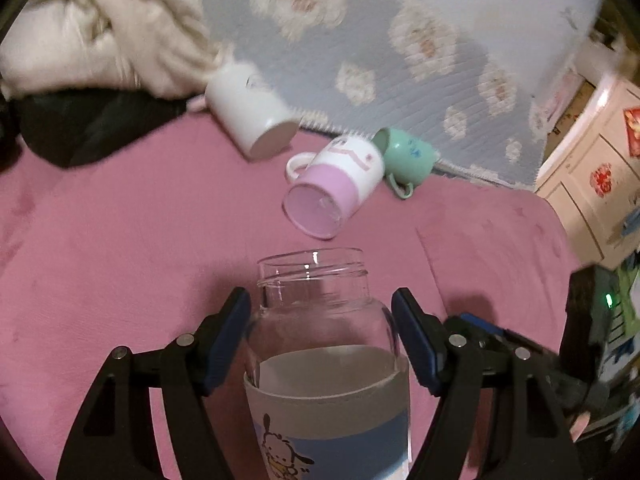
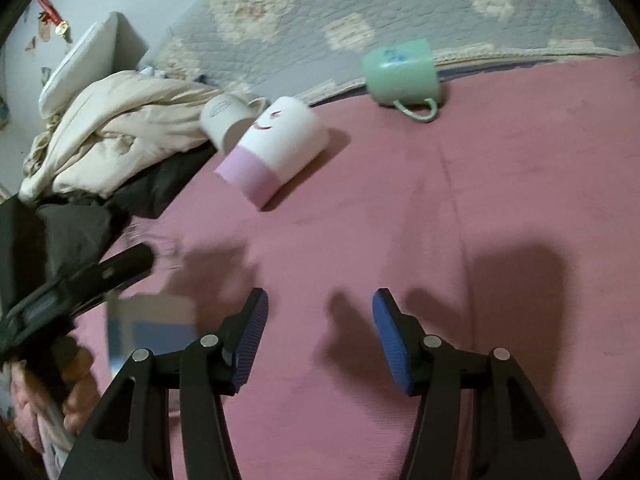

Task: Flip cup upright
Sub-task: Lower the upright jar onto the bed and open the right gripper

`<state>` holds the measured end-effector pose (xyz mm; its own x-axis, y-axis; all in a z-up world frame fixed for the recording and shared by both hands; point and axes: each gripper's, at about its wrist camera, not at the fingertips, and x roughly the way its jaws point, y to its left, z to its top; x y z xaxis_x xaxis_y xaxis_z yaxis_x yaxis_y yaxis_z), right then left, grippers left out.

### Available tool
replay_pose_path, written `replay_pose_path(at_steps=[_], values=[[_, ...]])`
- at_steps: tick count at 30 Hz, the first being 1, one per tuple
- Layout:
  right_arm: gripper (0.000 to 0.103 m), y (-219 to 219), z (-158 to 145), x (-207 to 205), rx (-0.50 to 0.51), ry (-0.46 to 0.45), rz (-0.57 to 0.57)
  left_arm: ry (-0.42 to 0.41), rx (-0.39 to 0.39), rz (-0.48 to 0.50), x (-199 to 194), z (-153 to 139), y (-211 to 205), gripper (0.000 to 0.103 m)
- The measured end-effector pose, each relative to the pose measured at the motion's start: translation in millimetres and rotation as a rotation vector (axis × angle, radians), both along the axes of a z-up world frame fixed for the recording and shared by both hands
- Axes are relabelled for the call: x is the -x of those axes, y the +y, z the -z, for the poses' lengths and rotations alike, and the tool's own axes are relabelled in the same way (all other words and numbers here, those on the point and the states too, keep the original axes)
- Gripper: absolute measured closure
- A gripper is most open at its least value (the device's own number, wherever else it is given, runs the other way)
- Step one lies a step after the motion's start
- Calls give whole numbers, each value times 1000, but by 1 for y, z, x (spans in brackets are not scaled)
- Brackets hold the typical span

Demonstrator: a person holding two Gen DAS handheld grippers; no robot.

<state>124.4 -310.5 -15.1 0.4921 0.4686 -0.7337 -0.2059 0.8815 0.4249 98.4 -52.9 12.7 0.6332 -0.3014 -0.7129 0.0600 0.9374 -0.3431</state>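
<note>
A clear glass cup [image 1: 324,344] with a frosted band and cartoon dog stands between my left gripper's [image 1: 320,312] blue pads, mouth toward the mugs; the pads sit close beside its sides with small gaps. It shows blurred at the left of the right wrist view [image 2: 152,324]. On the pink blanket [image 1: 120,240] lie a pink-and-white mug [image 1: 336,184], a white mug [image 1: 252,116] and a green mug [image 1: 408,158], all on their sides. My right gripper [image 2: 320,320] is open and empty above the blanket [image 2: 480,200].
A cream duvet [image 1: 104,32] and dark clothing [image 1: 80,128] lie at the left. A grey patterned quilt [image 1: 400,40] lies behind the mugs. A cream cabinet [image 1: 592,176] stands at the right. The mugs show in the right wrist view too: pink-and-white [image 2: 276,152], white [image 2: 224,118], green [image 2: 400,74].
</note>
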Motion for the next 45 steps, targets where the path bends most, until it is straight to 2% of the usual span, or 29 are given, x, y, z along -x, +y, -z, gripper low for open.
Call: replay_pose_path(at_steps=[3, 6, 8, 11, 13, 16, 21, 23, 26, 28, 31, 32, 35, 39, 40, 42, 44, 45], values=[[45, -4, -3, 4, 10, -15, 13, -102, -35, -15, 28, -9, -3, 32], [45, -1, -9, 17, 19, -35, -37, -173, -41, -57, 53, -14, -2, 32], [45, 8, -14, 36, 24, -61, -144, -188, -33, -96, 65, -16, 2, 32], [37, 28, -13, 73, 55, -115, -282, -182, -1, -144, 73, -18, 8, 33], [37, 40, -8, 89, 74, -120, -322, -173, 18, -160, 77, -19, 13, 33], [37, 49, 4, 98, 93, -73, -300, -174, 22, -172, 87, -22, 12, 33], [37, 63, 27, 122, 56, -9, -340, -169, -1, -191, 98, -23, 6, 33], [37, 74, 29, 124, 138, -13, -302, -172, -18, -185, 100, -24, 3, 32], [37, 83, 30, 122, 191, -27, -264, -173, -18, -187, 102, -22, 3, 32], [40, 82, 32, 122, 182, -40, -248, -158, 2, -188, 103, -22, 6, 32], [52, 70, 29, 113, 123, -42, -195, -155, 23, -180, 104, -24, 9, 33], [57, 66, 26, 109, 87, -53, -166, -163, 16, -173, 105, -24, 7, 33], [63, 64, 19, 104, 9, -97, -151, -201, -10, -171, 109, -24, -1, 34], [64, 70, 18, 107, 100, -100, -207, -268, -8, -131, 114, -23, -8, 38], [64, 67, 18, 108, 106, -95, -222, -285, 2, -121, 115, -24, -7, 51], [64, 58, 16, 108, 131, -96, -225, -313, -2, -90, 116, -29, -9, 49], [64, 48, 12, 112, 110, -92, -207, -274, -56, -83, 110, -29, -14, 49], [64, 47, 10, 114, 87, -91, -214, -277, -58, -79, 111, -30, -14, 49]])
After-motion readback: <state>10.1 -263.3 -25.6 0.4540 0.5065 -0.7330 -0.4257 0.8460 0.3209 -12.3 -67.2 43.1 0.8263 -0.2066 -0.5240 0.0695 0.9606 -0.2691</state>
